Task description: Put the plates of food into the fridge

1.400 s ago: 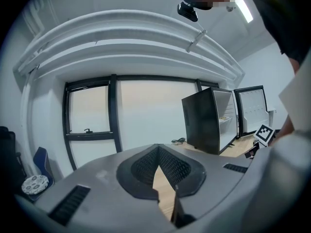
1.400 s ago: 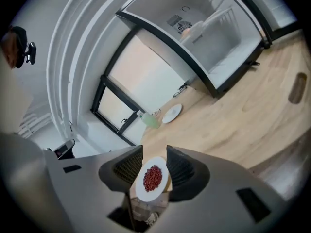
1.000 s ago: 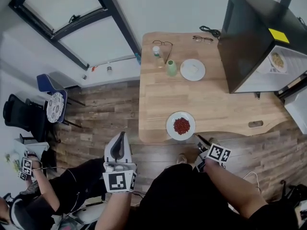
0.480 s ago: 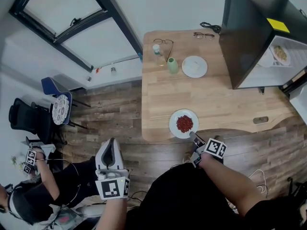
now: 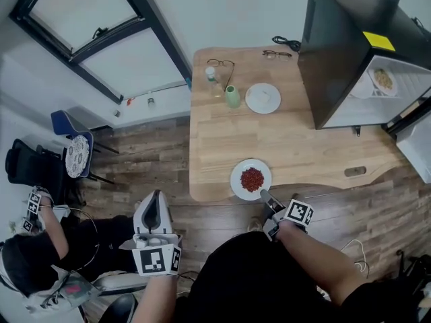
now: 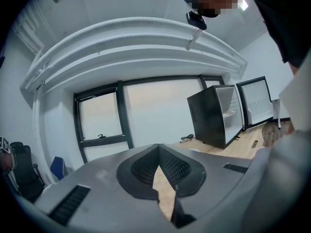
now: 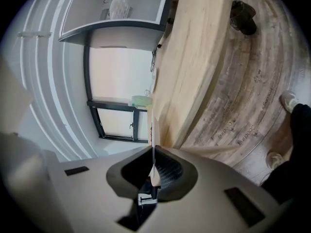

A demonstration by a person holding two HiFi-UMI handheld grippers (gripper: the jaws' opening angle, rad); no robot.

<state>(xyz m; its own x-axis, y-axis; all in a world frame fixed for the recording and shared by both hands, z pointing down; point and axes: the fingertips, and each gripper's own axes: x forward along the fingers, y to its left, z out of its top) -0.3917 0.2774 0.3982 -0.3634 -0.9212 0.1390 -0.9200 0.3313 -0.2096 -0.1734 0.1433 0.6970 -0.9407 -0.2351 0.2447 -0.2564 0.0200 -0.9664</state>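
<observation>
A white plate of red food [image 5: 250,179] sits at the near edge of the wooden table [image 5: 296,143]. My right gripper [image 5: 264,195] reaches its near rim, and its jaws are closing onto it. In the right gripper view the rim [image 7: 151,130] runs edge-on as a thin white line between the pads of that gripper [image 7: 152,166]. A second white plate with pale food [image 5: 262,98] lies farther back. The black fridge [image 5: 343,52] stands open at the right, with a plate of food [image 5: 381,79] inside. My left gripper [image 5: 156,197] hangs off the table over the floor, shut and empty [image 6: 158,152].
A green cup [image 5: 232,96], a small bottle [image 5: 211,74] and two pairs of glasses [image 5: 222,64] [image 5: 273,54] stand at the table's far end. A blue chair [image 5: 67,123] and another person [image 5: 30,247] are at the left.
My right gripper has moved up and left from below the table edge to the red-food plate's rim, and its jaws have closed around it. The left gripper has hardly moved.
</observation>
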